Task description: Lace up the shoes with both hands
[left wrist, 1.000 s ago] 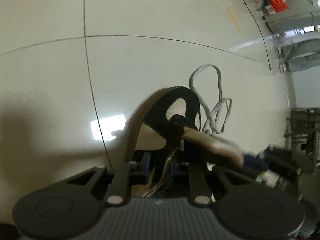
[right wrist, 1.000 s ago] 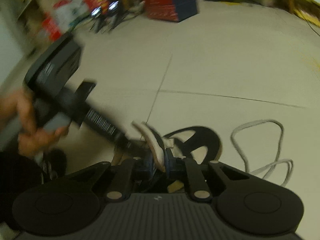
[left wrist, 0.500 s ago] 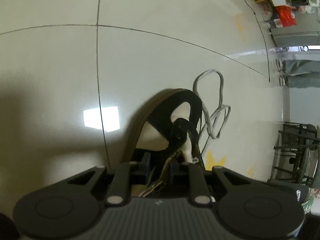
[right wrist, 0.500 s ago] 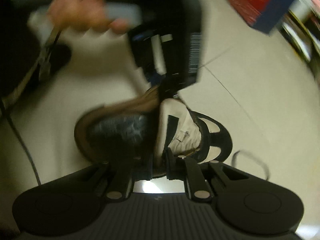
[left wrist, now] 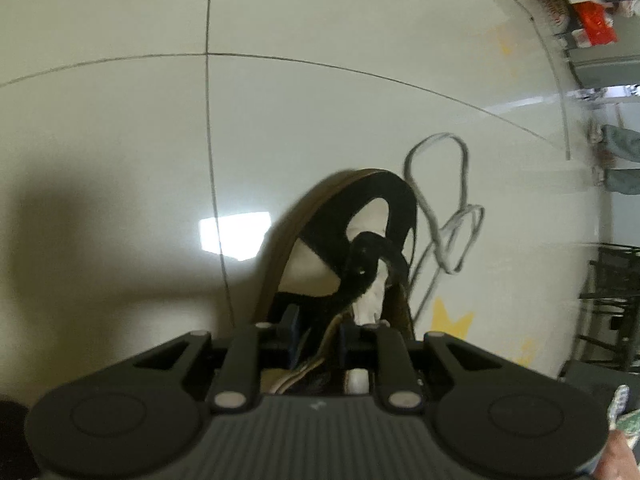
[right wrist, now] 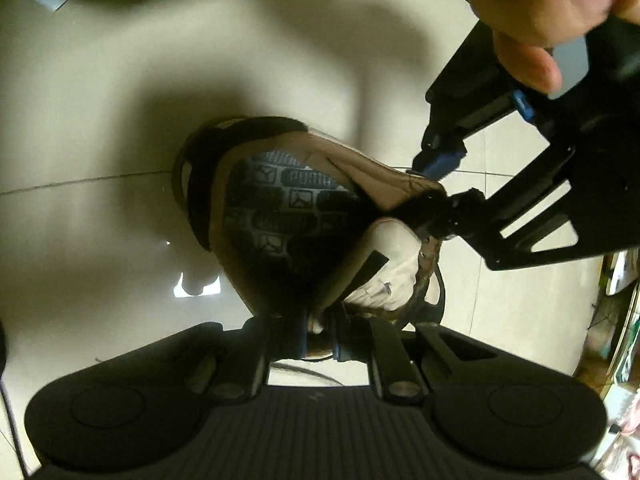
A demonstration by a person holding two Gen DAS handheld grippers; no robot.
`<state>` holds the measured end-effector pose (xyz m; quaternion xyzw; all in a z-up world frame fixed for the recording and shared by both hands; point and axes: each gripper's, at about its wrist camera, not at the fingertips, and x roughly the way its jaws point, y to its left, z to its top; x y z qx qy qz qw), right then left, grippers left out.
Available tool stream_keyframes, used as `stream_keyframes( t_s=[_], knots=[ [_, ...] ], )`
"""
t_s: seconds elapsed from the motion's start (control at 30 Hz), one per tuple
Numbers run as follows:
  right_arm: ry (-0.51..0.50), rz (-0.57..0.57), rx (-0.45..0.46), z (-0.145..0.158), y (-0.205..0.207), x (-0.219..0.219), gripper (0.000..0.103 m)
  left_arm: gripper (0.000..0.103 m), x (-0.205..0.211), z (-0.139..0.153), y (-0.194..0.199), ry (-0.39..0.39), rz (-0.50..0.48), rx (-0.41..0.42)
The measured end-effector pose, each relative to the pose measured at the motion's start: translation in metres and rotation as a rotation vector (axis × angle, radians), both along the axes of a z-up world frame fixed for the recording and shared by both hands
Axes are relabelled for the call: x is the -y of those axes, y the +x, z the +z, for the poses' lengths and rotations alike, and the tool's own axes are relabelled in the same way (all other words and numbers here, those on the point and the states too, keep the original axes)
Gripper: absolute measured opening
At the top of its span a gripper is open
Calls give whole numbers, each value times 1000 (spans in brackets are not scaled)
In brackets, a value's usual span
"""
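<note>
in the left wrist view, your left gripper [left wrist: 316, 334] is clenching the shoe [left wrist: 344, 248] by its upper edge, just as it was a second ago, and the shoe is sitting on the tiled floor [left wrist: 120, 128]. the other gripper, which was crossing at the right before, is gone from here. the lace [left wrist: 452, 204] is lying loose just right of the shoe, unthreaded, so lacing looks barely begun. open floor is spreading left and ahead; furniture is crowding the far right edge.

in the right wrist view, you are looking down into the shoe opening after rolling your wrist. your right gripper [right wrist: 320, 338] is pinching the tongue [right wrist: 380, 276]. your left hand [right wrist: 532, 12] is filling the upper right corner, leaving little room there.
</note>
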<state>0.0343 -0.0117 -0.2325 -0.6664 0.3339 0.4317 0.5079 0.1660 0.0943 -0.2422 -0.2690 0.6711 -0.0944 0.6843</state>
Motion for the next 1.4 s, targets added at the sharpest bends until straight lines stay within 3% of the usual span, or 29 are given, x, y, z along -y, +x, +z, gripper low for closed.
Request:
stream_keyframes(
  t_s=[0.1, 0.23, 0.3, 0.33, 0.37, 0.4, 0.57, 0.73, 0.8, 0.9, 1.0, 1.13, 1.3, 1.33, 1.4],
  knots=[
    [118, -159, -26, 14, 17, 10, 16, 19, 5, 7, 1, 22, -13, -12],
    [327, -540, -145, 43, 56, 36, 20, 24, 11, 11, -3, 52, -59, 15],
    [414, -654, -185, 54, 65, 45, 22, 25, 11, 10, -6, 57, -37, 11],
    [446, -698, -195, 58, 69, 51, 26, 26, 10, 9, -7, 61, -36, 10],
    [465, -733, -193, 61, 71, 54, 39, 27, 9, 8, -8, 57, -32, 6],
    [481, -760, -187, 64, 72, 58, 44, 27, 7, 7, -8, 46, -22, 2],
    [599, -984, -240, 60, 69, 66, 44, 27, 7, 0, -12, 18, -8, 15],
    [601, -1171, -318, 37, 70, 76, 43, 26, 10, 0, -15, 16, -18, 45],
    [651, -1237, -348, 28, 73, 77, 26, 26, 9, 0, -16, 11, -13, 45],
    [720, -1369, -406, 18, 82, 85, 17, 25, 8, 2, -17, 12, -13, 53],
    [745, -1438, -433, 23, 82, 92, 13, 23, 9, 6, -20, 12, -26, 55],
    [747, -1413, -400, 27, 82, 99, 11, 22, 16, 7, -24, -12, -60, 47],
    [793, -1406, -457, 31, 87, 114, 14, 26, 15, 15, -25, -13, -99, 59],
    [805, -1400, -458, 35, 87, 118, 16, 27, 14, 17, -24, -12, -101, 65],
    [821, -1399, -456, 42, 88, 128, 33, 27, 11, 24, -22, -5, -107, 75]
  ],
)
